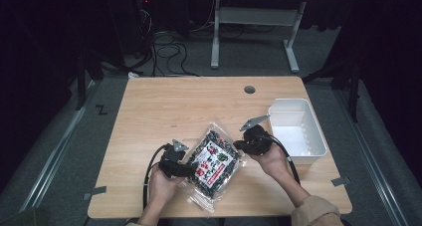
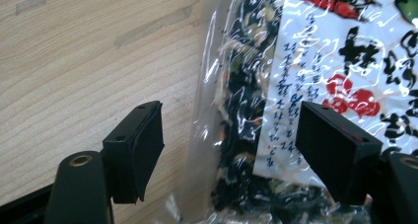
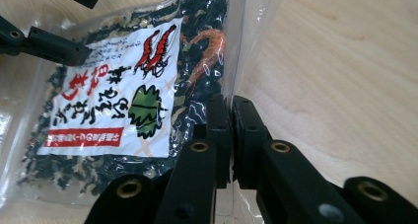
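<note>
A clear bag of dark dried bits [image 1: 215, 159] with a white label printed with red shrimp lies on the wooden table [image 1: 174, 106] near the front edge. My right gripper [image 1: 240, 145] is at the bag's right side. In the right gripper view its jaws [image 3: 230, 105] are shut on the bag's [image 3: 113, 100] clear side seam. My left gripper [image 1: 191, 170] is open at the bag's lower left. In the left gripper view it [image 2: 231, 118] straddles the bag's [image 2: 315, 61] edge, one jaw over bare wood and one over the label.
An empty white plastic bin [image 1: 318, 136] stands at the table's right edge, just beyond my right gripper. A round cable hole [image 1: 249, 89] sits near the far edge. The left gripper [image 3: 79, 24] appears at the upper left of the right gripper view.
</note>
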`<action>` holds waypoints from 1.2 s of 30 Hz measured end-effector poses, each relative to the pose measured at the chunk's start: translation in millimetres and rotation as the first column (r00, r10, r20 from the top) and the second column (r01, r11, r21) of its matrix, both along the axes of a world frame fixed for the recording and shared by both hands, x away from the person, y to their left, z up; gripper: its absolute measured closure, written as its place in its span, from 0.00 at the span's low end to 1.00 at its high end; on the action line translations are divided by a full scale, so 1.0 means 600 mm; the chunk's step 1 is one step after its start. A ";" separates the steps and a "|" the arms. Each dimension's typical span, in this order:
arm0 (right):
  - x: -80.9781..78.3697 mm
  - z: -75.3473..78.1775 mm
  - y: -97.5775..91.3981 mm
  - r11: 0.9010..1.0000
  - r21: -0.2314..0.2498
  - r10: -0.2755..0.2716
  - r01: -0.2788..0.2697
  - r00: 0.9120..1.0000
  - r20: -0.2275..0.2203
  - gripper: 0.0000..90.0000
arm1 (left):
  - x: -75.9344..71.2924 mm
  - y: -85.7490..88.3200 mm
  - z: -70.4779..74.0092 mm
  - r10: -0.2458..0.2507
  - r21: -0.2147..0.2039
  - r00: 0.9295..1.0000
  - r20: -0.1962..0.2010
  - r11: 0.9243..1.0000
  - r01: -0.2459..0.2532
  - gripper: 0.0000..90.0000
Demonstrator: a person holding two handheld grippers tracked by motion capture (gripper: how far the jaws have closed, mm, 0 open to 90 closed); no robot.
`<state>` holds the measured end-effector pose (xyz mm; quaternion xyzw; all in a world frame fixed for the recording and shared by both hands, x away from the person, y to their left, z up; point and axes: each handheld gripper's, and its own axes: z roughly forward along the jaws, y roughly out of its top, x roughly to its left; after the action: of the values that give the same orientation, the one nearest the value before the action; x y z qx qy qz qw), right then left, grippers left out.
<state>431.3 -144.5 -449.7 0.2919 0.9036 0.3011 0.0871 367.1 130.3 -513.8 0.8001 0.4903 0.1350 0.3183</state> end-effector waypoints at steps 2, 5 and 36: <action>-0.002 0.021 -0.003 1.000 -0.016 0.004 -0.003 1.000 0.030 0.99 | 0.000 0.002 -0.001 0.005 0.011 1.000 -0.003 1.000 -0.005 0.32; -0.002 0.037 -0.010 1.000 -0.023 0.012 -0.011 0.999 0.053 0.99 | 0.002 0.001 -0.003 -0.001 0.029 1.000 -0.007 1.000 0.001 0.32; 0.004 0.224 -0.027 0.988 -0.147 0.002 0.044 0.954 0.300 1.00 | 0.000 0.002 -0.005 0.007 0.024 1.000 -0.017 1.000 -0.006 0.33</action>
<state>433.6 -160.9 -315.0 0.2450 0.8971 0.2713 0.2482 367.4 131.6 -516.7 0.8033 0.4940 0.1348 0.3041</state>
